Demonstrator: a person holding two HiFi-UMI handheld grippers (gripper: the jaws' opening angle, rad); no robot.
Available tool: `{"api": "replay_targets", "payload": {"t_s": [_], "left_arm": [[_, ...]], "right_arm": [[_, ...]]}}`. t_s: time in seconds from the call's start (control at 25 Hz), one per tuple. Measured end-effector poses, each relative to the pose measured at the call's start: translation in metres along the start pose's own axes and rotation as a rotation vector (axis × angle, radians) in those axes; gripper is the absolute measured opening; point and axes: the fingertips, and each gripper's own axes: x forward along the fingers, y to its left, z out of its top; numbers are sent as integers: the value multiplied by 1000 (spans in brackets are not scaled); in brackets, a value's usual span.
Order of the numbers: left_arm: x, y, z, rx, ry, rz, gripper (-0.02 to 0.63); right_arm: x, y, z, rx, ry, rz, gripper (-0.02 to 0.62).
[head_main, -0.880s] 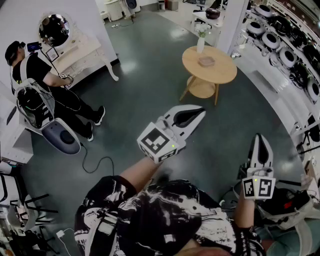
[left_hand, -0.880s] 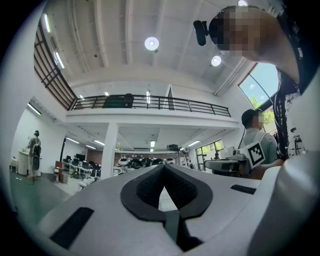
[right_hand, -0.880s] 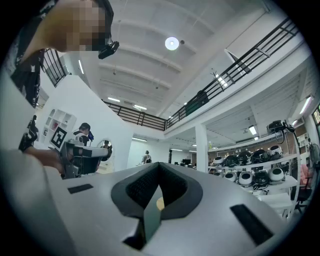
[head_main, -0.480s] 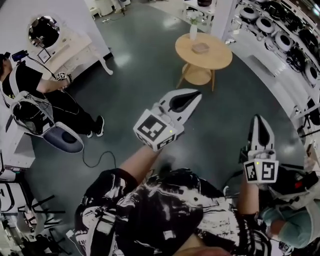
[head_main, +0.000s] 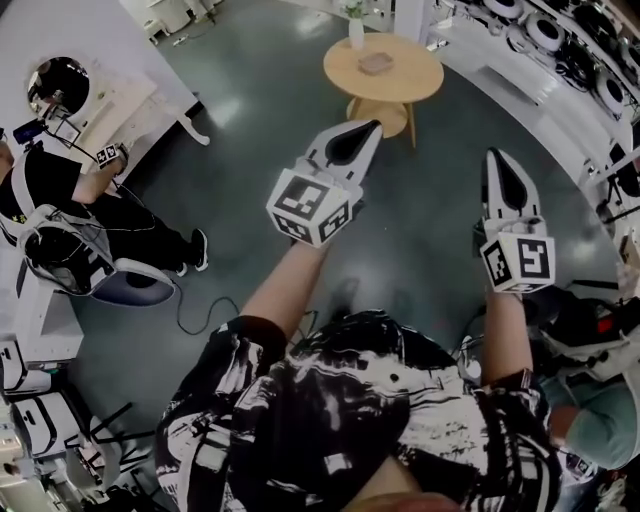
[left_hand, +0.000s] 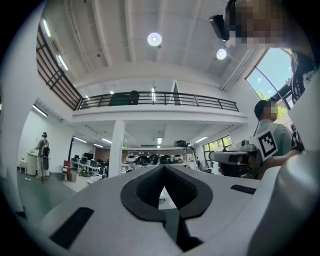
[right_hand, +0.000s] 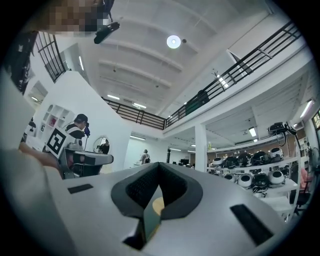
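In the head view, the left gripper (head_main: 368, 124) is held in the air with its tips just short of the round wooden counter (head_main: 400, 75), which carries a vase (head_main: 356, 30). The right gripper (head_main: 493, 155) is to the counter's right, well apart. The gripper views alone show each pair of fingers pressed together, empty. The right gripper view also shows helmets (right_hand: 250, 177) on shelves.

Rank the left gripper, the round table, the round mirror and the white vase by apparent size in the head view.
1. Left gripper and round table: nearly alike, and the gripper is far nearer the camera, so I leave them tied.
2. Round mirror.
3. White vase.
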Motion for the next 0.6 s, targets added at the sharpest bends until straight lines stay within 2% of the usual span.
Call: {"api": "replay_targets", "payload": {"t_s": [0.24,0.36,0.44,0.48,0.52,0.6], "left_arm": [[15,0,-9,8,25,19,0],[18,3,-13,-3,32,20,0],[19,5,-13,-9,32,22,0],[20,6,-13,-11,32,24,0],[19,7,-12,-11,31,26,0],[19,8,-12,-12,30,29,0]], "right_arm": [[16,0,-4,-5,19,6,-3],[22,-1,-1,31,-23,14,-2],[27,-4,6,75,-74,25,386],[28,-7,7,90,-91,21,451],[29,-10,8,97,-97,16,480],[30,-12,7,100,-94,13,500]]}}
